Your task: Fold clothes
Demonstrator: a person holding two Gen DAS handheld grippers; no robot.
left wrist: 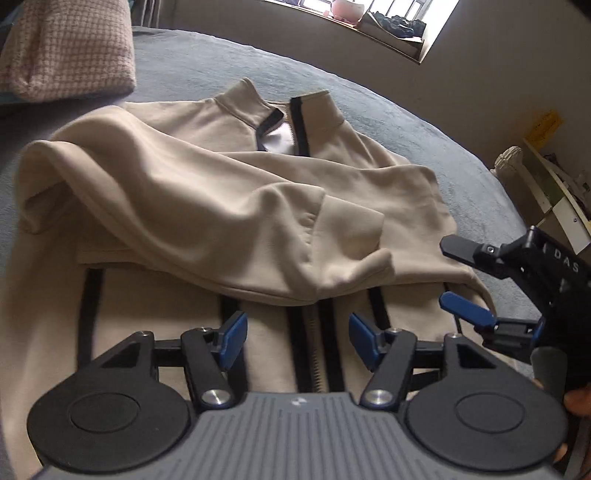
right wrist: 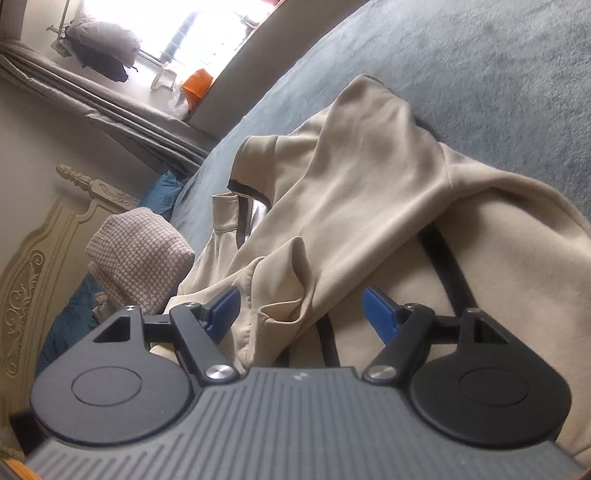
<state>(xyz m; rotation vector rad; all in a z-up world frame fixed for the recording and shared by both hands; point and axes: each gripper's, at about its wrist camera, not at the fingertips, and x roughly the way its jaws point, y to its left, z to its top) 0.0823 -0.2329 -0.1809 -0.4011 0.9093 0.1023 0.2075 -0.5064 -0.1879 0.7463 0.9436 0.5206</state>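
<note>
A beige zip jacket [left wrist: 184, 184] lies front up on a blue-grey bed cover [left wrist: 229, 55], its collar [left wrist: 240, 103] at the far side. Both sleeves are folded across the chest. My left gripper [left wrist: 297, 332] hovers open over the lower front, its blue pads either side of the black zip [left wrist: 314, 354] with nothing pinched. My right gripper [left wrist: 460, 278] stands open at the jacket's right edge. In the right wrist view the jacket [right wrist: 351, 177] fills the middle. A folded sleeve end [right wrist: 280, 295] lies between the open right gripper's [right wrist: 301, 308] pads, which do not press it.
A pink checked pillow [left wrist: 70, 48] sits at the bed's far left, next to a carved cream headboard [right wrist: 33, 288]. A windowsill [left wrist: 388, 29] holds a pot and dark clothes. Shelves [left wrist: 554, 192] stand beyond the bed's right edge. A fingertip [left wrist: 576, 402] shows behind the right gripper.
</note>
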